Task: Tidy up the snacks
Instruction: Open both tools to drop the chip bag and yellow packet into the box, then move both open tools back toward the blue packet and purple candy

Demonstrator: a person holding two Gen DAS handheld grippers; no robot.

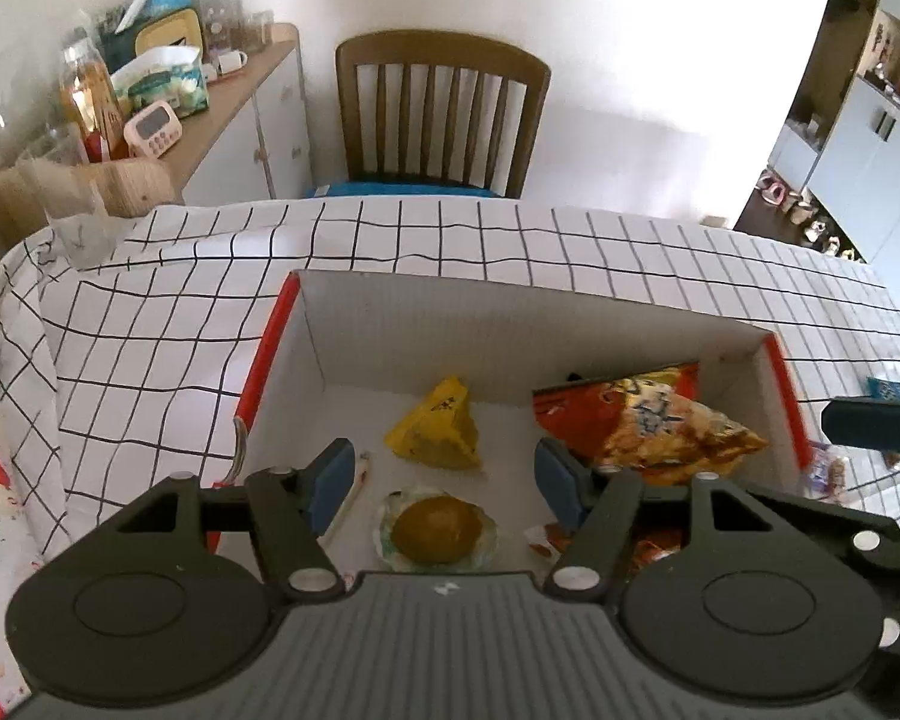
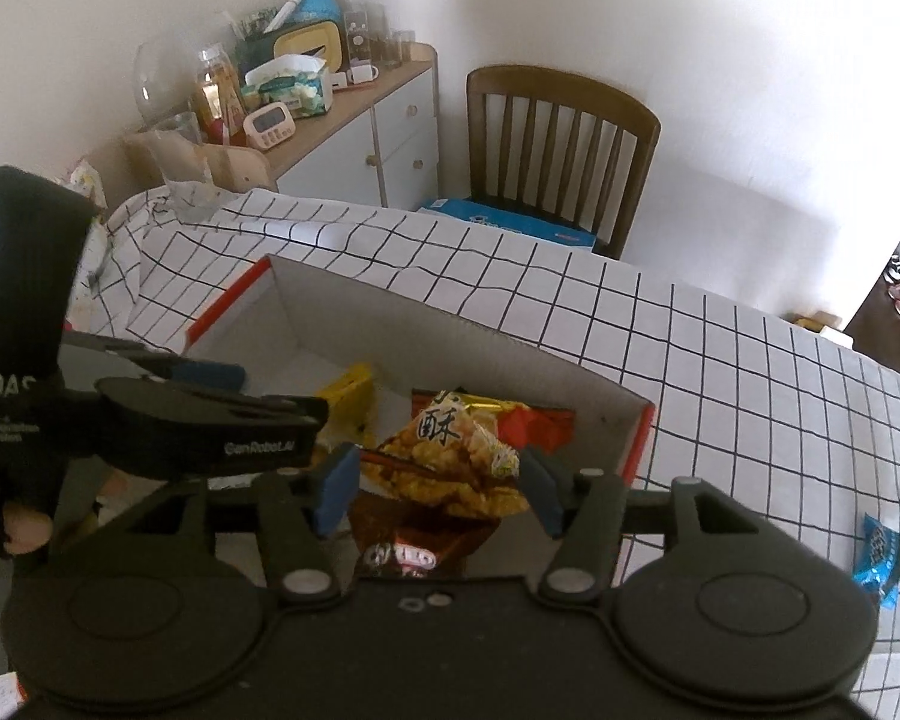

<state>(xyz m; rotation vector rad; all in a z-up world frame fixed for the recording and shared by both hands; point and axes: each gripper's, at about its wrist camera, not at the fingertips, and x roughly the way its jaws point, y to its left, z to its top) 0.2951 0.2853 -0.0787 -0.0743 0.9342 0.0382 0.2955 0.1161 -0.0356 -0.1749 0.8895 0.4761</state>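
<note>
A white cardboard box with red edges (image 1: 306,372) stands on the checked tablecloth. Inside lie a yellow triangular packet (image 1: 438,435), a round brown pastry in clear wrap (image 1: 437,531) and an orange-red snack bag (image 1: 660,426). My left gripper (image 1: 444,483) is open and empty, hovering over the pastry inside the box. My right gripper (image 2: 435,483) is open, its jaws on either side of the orange-red snack bag (image 2: 450,456) without closing on it. A dark red packet (image 2: 414,546) lies below that bag. A blue snack packet (image 2: 882,558) lies on the cloth right of the box.
A wooden chair (image 1: 441,114) stands behind the table, with a blue box (image 2: 510,222) on its seat. A sideboard (image 1: 234,120) crowded with jars, a timer and boxes is at the back left. The left gripper's body (image 2: 150,420) shows at the left of the right wrist view.
</note>
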